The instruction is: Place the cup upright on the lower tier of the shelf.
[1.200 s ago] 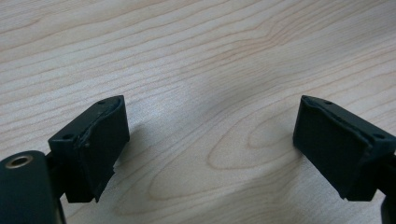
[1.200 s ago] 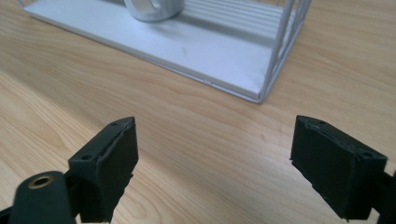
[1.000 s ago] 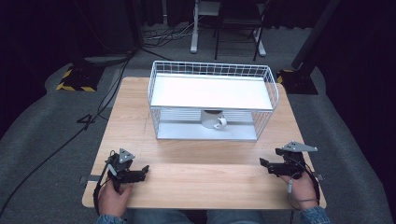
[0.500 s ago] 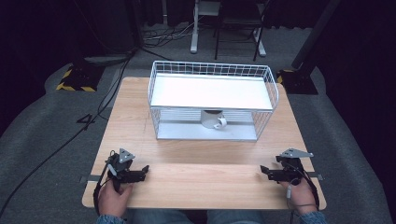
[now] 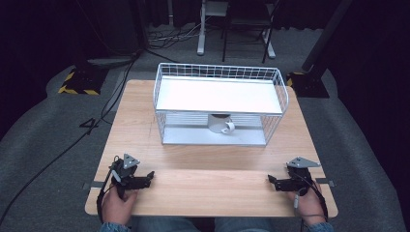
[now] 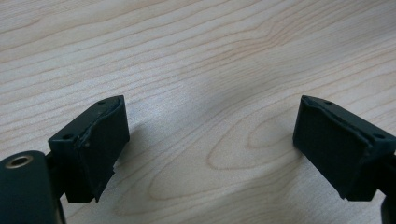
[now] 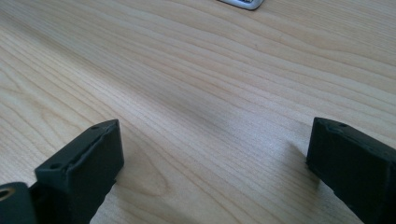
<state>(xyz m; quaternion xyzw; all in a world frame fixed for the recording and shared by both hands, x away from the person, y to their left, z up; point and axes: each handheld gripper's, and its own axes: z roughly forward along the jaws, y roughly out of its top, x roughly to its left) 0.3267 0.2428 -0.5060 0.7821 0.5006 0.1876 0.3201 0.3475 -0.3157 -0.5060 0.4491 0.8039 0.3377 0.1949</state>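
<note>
High view: my left gripper [image 5: 149,177] and right gripper [image 5: 271,180] rest low in the frame on the pale wooden table [image 5: 212,166], each parked well apart from the white mug [image 5: 221,123], which stands at centre under the white wire-basket shelf [image 5: 220,95].

Left gripper view: jaws wide, nothing between them.

Right gripper view: jaws have just been opening, now wide and empty, likely readying a reach.

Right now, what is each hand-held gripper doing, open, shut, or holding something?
Left hand-held gripper: open, nothing between its jaws, low over the wooden table.
Right hand-held gripper: open, jaws have just been opening, nothing between them.
</note>
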